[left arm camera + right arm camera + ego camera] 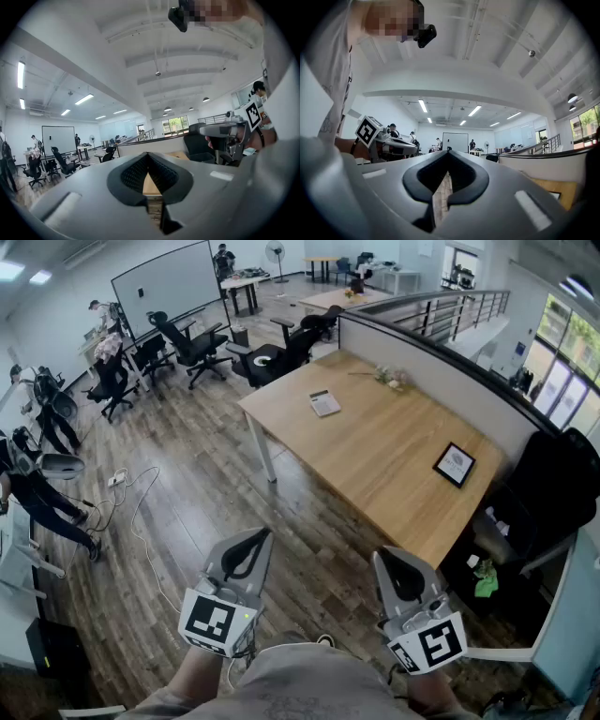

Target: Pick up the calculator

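Note:
The calculator point(324, 403), a small grey-white slab, lies flat on the far left part of the wooden table point(375, 451). Both grippers hang close to my body over the floor, well short of the table and far from the calculator. My left gripper point(255, 537) has its jaws together with nothing between them, as its own view shows point(148, 155). The right gripper point(392, 559) looks the same, shut and empty point(449, 153). Each gripper appears in the other's view: the right gripper point(229, 133) and the left gripper point(386, 140). Neither gripper view shows the calculator.
A black-framed picture point(455, 464) lies near the table's right edge, and a small spray of flowers point(390, 378) at its far side by a grey partition point(441, 381). Black office chairs point(192, 348) and people stand at the left. Cables point(141, 512) trail over the wood floor.

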The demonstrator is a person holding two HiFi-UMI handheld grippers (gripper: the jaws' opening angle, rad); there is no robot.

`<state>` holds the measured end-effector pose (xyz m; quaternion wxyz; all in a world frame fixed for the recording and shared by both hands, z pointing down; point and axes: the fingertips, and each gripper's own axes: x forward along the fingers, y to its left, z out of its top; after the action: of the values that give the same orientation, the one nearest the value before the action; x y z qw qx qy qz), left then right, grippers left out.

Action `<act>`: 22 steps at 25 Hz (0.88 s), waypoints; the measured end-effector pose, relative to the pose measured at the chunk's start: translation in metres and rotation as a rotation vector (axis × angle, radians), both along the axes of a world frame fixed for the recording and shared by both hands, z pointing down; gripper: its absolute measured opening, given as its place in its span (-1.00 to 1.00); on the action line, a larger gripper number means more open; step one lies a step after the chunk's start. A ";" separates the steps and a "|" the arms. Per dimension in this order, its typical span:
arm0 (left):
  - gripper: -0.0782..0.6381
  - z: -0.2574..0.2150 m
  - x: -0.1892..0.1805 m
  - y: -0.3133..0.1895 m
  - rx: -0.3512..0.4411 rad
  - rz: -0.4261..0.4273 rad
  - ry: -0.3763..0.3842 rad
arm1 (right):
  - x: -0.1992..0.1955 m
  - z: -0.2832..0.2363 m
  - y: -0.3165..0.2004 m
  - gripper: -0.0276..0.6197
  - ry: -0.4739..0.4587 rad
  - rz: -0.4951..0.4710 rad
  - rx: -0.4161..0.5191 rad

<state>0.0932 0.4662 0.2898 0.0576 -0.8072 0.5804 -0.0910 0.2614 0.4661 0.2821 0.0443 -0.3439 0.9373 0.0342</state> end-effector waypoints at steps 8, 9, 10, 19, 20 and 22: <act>-0.78 -0.005 -0.002 0.002 0.008 0.004 -0.014 | 0.008 0.007 -0.006 -0.88 -0.019 0.022 -0.046; -0.78 -0.005 -0.002 0.002 0.003 0.000 -0.014 | 0.008 0.008 -0.006 -0.89 -0.021 0.019 -0.049; -0.78 -0.003 -0.002 0.003 0.000 -0.003 -0.012 | 0.007 0.009 -0.005 -0.88 -0.023 0.015 -0.051; -0.78 -0.001 -0.005 0.009 -0.003 -0.016 0.004 | 0.004 0.015 0.000 -0.88 -0.031 -0.009 -0.068; -0.78 0.000 -0.007 0.008 -0.003 -0.021 0.006 | 0.004 0.016 -0.001 -0.88 -0.029 -0.008 -0.069; -0.78 0.001 -0.010 0.006 0.002 -0.038 0.025 | 0.003 0.020 -0.005 -0.88 -0.022 -0.007 -0.076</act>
<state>0.0829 0.4719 0.2906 0.0493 -0.7971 0.5963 -0.0813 0.2648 0.4613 0.3017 0.0416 -0.3426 0.9385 -0.0051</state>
